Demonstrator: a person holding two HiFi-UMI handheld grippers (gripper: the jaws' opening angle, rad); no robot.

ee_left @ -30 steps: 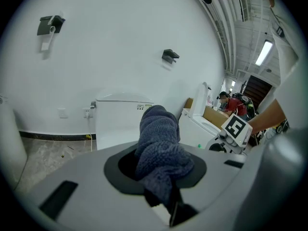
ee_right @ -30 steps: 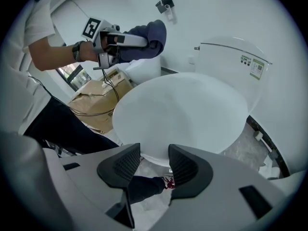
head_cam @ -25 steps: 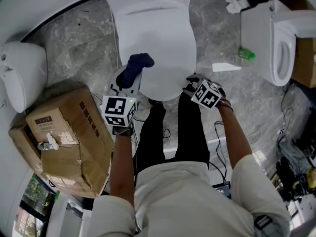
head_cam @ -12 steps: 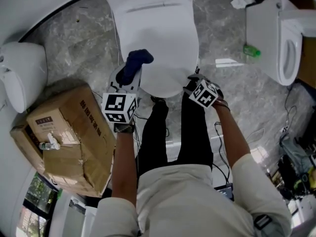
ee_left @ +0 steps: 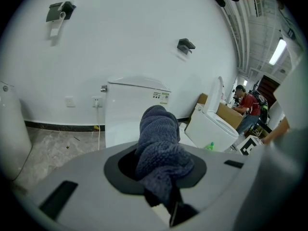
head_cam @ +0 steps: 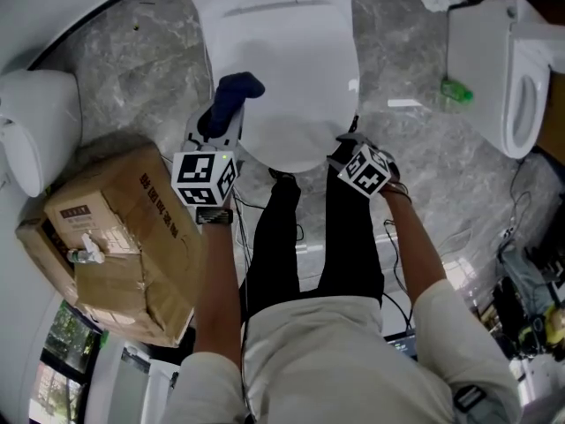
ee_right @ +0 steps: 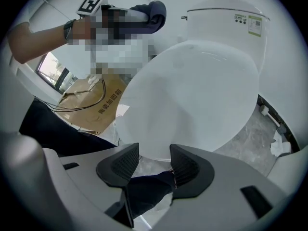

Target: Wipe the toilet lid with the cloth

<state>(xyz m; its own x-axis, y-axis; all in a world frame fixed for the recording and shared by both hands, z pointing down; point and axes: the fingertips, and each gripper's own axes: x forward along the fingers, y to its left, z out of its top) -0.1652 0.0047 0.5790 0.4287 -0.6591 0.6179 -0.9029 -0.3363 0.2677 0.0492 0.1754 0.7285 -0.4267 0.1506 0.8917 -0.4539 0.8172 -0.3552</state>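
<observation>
left gripper (head_cam: 219, 124) has dropped toward the toilet lid (head_cam: 296, 87)'s left edge, jaws pinching the balled-up blue cloth (head_cam: 233, 94), right gripper (ee_right: 150, 163) just spread its empty jaws wider at the lid's front, so wiping looks about to start

Taped cardboard box (head_cam: 124, 237) on grey marble floor (head_cam: 132, 69); second toilet (head_cam: 484, 42), lid raised; green bottle (head_cam: 456, 91) just beside it.

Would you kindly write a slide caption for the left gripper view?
Left gripper clamps a bunched blue cloth before a white toilet tank.
</observation>
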